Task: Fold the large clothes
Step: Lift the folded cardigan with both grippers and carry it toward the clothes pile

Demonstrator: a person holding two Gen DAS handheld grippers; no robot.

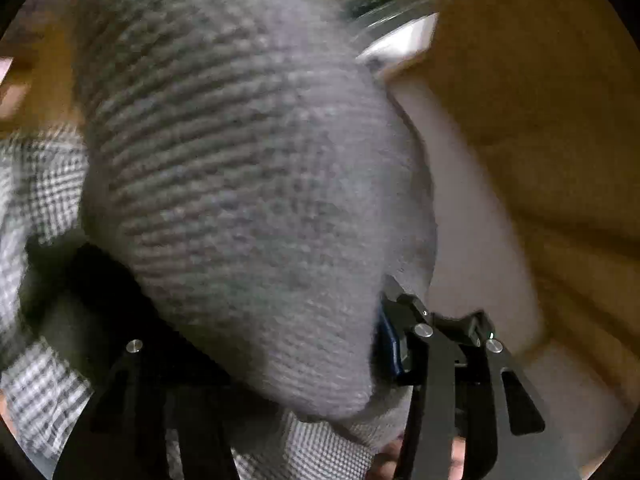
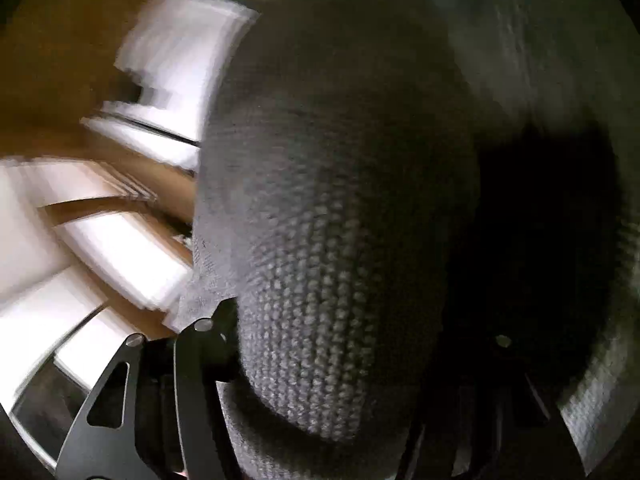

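Observation:
A grey knitted garment (image 1: 248, 184) fills the left wrist view and bulges out between the fingers of my left gripper (image 1: 320, 360), which is shut on it. Its right finger (image 1: 404, 320) shows beside the knit; the left finger is mostly hidden by cloth. In the right wrist view the same grey knit (image 2: 320, 280) bunches between the fingers of my right gripper (image 2: 320, 360), which is shut on it. Only its left finger (image 2: 200, 344) shows clearly. Both views are blurred by motion.
A black-and-white checked cloth (image 1: 44, 200) lies at the left and below the knit. A tan surface (image 1: 540, 120) and a pale surface (image 1: 472, 240) are at the right. Blurred white and brown shapes (image 2: 120, 240) fill the left of the right wrist view.

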